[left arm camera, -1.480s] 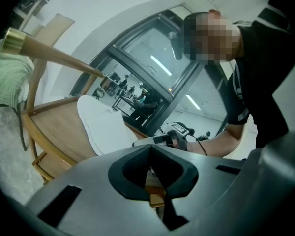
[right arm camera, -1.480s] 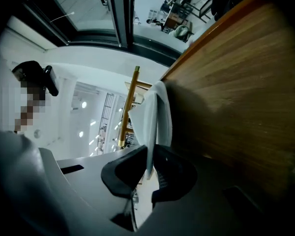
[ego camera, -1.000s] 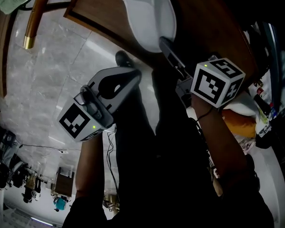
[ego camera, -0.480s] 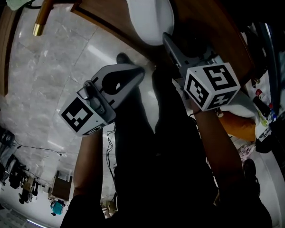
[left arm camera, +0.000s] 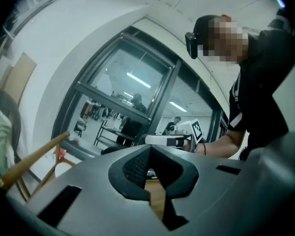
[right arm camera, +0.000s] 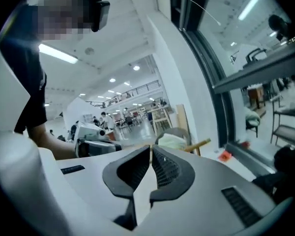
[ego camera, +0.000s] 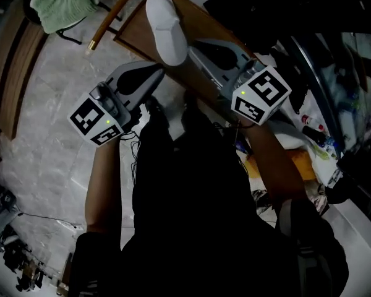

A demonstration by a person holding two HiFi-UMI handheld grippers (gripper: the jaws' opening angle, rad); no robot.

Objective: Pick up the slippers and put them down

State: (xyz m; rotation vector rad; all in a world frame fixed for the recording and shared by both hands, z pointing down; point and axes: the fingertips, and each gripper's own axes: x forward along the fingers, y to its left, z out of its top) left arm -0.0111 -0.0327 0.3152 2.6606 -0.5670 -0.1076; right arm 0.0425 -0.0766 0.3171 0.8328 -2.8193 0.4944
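One white slipper (ego camera: 166, 26) lies on a brown wooden tabletop (ego camera: 138, 28) at the top of the head view. My left gripper (ego camera: 161, 72) points up at it from just below its near end. The pads meet and nothing is between them (left arm camera: 150, 149). My right gripper (ego camera: 193, 44) reaches in from the right, its tip beside the slipper's near end. Its jaws are closing onto each other with nothing between them (right arm camera: 151, 149). Neither gripper touches the slipper. Each gripper view shows the other gripper held level: the right one (left arm camera: 169, 140) and the left one (right arm camera: 96, 144).
A green cloth (ego camera: 65, 5) hangs on a wooden-legged chair (ego camera: 113, 15) left of the table. Pale marble floor (ego camera: 43, 141) spreads to the left. Bottles and clutter (ego camera: 315, 141) crowd the right side. The person's dark legs fill the middle.
Both grippers have risen to the table's height beside the slipper's near end. The right gripper has rolled, turning its marker cube. The slipper now looks smaller and farther off.
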